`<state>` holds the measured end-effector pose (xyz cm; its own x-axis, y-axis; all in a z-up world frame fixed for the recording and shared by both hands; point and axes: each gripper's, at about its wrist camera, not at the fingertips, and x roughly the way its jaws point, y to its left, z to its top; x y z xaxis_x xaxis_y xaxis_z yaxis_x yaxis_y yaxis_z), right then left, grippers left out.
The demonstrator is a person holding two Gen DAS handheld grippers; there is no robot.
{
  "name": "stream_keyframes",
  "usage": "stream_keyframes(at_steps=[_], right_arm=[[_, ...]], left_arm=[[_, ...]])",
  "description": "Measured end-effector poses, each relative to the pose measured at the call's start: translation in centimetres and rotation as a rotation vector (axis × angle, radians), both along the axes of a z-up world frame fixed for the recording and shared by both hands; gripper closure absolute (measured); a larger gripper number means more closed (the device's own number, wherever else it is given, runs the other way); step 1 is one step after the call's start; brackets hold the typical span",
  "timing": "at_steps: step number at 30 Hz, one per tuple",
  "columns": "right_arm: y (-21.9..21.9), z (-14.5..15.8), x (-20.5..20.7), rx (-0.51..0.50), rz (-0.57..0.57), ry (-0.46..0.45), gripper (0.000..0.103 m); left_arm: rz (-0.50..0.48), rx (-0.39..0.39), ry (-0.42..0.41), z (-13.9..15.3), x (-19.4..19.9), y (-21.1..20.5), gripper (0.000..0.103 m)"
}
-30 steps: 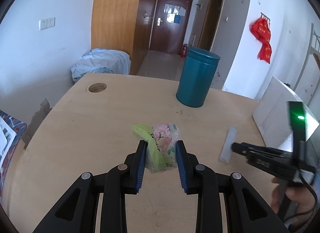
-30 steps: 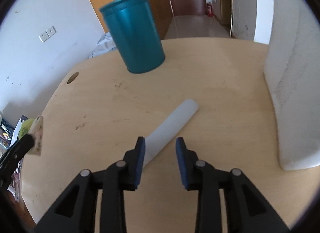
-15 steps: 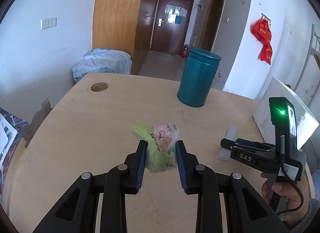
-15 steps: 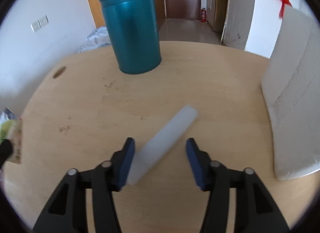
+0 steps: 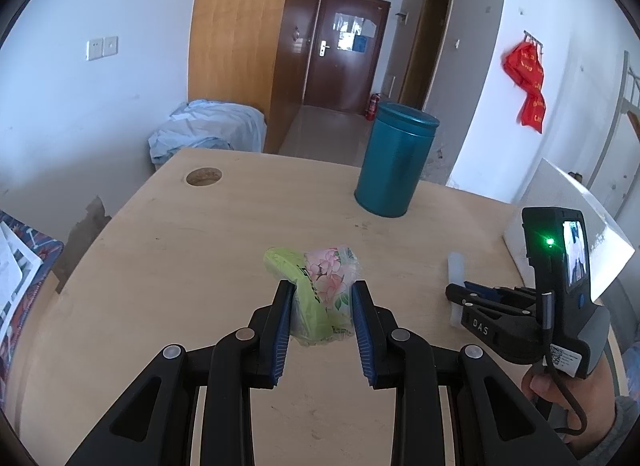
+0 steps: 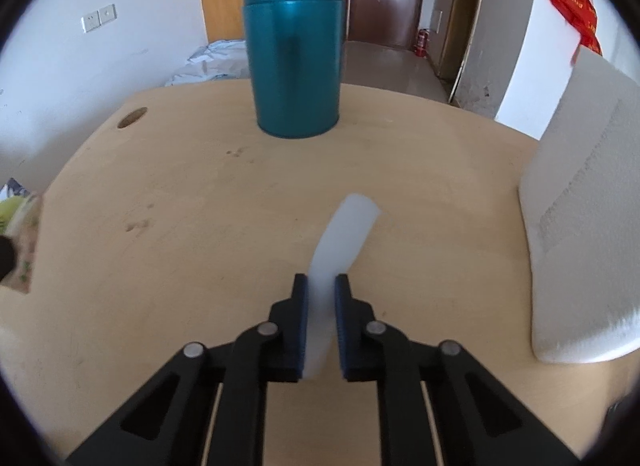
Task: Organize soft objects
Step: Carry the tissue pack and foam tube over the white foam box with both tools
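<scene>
My left gripper [image 5: 321, 293] is shut on a soft green and pink floral packet [image 5: 316, 290] and holds it just above the wooden table [image 5: 192, 250]. My right gripper [image 6: 321, 286] is shut on a white foam stick [image 6: 344, 242], which bends to the right between the blue pads. The right gripper [image 5: 460, 293] also shows in the left wrist view, at the right, with the foam stick [image 5: 455, 266] poking out ahead of it. The packet [image 6: 20, 221] shows at the left edge of the right wrist view.
A tall teal canister [image 5: 394, 161] stands at the back of the table, also in the right wrist view [image 6: 294, 61]. A large white foam block [image 6: 580, 225] leans at the right edge. A round cable hole [image 5: 204, 177] is at the back left.
My right gripper opened wide, turned to line up with the foam stick, then shut on it and squeezed it. My left gripper has kept hold of the packet, almost still.
</scene>
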<state>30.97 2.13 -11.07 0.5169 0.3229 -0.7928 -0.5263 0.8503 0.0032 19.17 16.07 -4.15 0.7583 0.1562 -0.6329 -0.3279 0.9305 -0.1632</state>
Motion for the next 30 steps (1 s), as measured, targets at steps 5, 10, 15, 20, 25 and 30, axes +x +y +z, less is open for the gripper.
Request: stream_keyframes(at_steps=[5,10,15,20,25,30], right_arm=[[-1.3,0.8,-1.8,0.015,0.014,-0.022,0.087],[-3.1,2.1,-3.4,0.047,0.012,-0.031,0.087],[-4.3,3.0,-4.8,0.072,0.018,-0.035,0.087],[-5.8,3.9,-6.7,0.091,0.018,-0.057,0.087],[-8.0,4.7,-9.2,0.119,0.002,-0.080,0.087],[-10.5,5.4,-11.7,0.145,-0.033,-0.107,0.087]], left_arm=[[-0.011,-0.001,-0.006,0.3,-0.4,-0.5,0.072],[-0.026,0.006,-0.023,1.1,-1.1,-1.4,0.072],[-0.040,0.013,-0.035,1.7,-1.7,-2.8,0.072],[-0.059,0.020,-0.045,2.2,-2.5,-4.6,0.072],[-0.080,0.024,-0.058,2.7,-3.7,-6.5,0.072],[-0.117,0.036,-0.072,3.1,-5.4,-8.9,0.072]])
